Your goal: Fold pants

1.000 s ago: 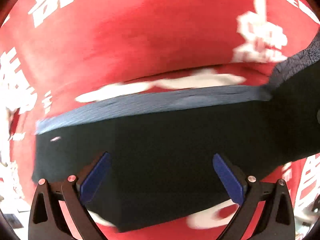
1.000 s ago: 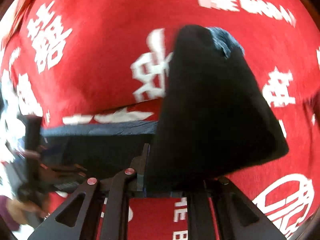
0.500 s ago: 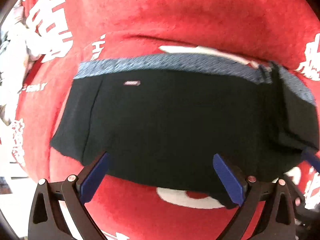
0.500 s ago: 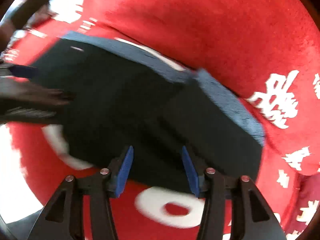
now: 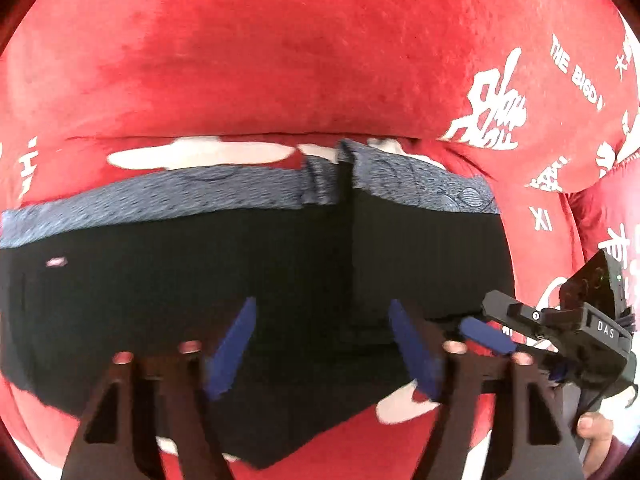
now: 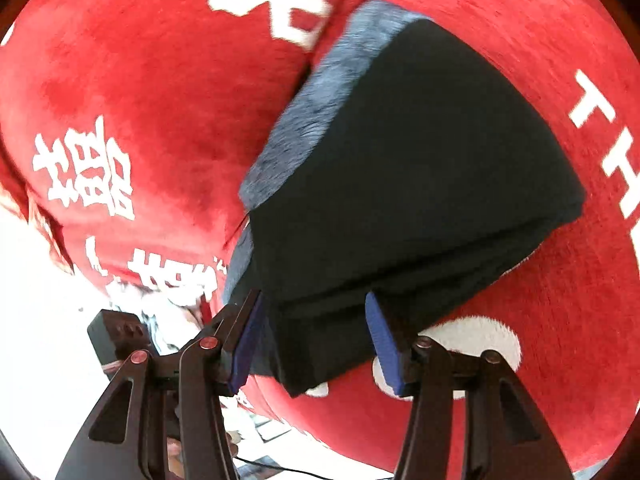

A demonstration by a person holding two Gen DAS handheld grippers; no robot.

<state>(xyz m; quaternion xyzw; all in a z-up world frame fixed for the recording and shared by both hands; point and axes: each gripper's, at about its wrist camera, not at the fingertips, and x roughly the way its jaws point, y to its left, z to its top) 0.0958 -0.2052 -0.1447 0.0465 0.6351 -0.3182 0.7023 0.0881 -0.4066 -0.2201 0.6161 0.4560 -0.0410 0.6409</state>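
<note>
Black pants [image 5: 168,280] with a blue-grey waistband [image 5: 180,196] lie across a red blanket [image 5: 280,60]. Their right part is folded over into a thicker stack [image 6: 420,184]. In the left wrist view my left gripper [image 5: 322,352] hangs over the pants' near edge, its jaws closing with black cloth under and between the pads but not pinched. My right gripper [image 6: 316,342] stands half open, and the stack's near corner lies between its pads without being squeezed. To the right in the left wrist view, a blue pad [image 5: 486,335] of the right gripper rests at the stack's edge.
The red blanket carries white characters and letters [image 5: 496,116] and bulges up behind the pants. A hand [image 5: 594,428] holds the right gripper's handle at the lower right. A pale floor [image 6: 36,320] shows beyond the blanket's edge, with a black device [image 6: 116,336] there.
The right gripper let go of the raised pants flap, which now lies folded onto the rest. The left jaws have narrowed, and the left view has swung toward the folded part.
</note>
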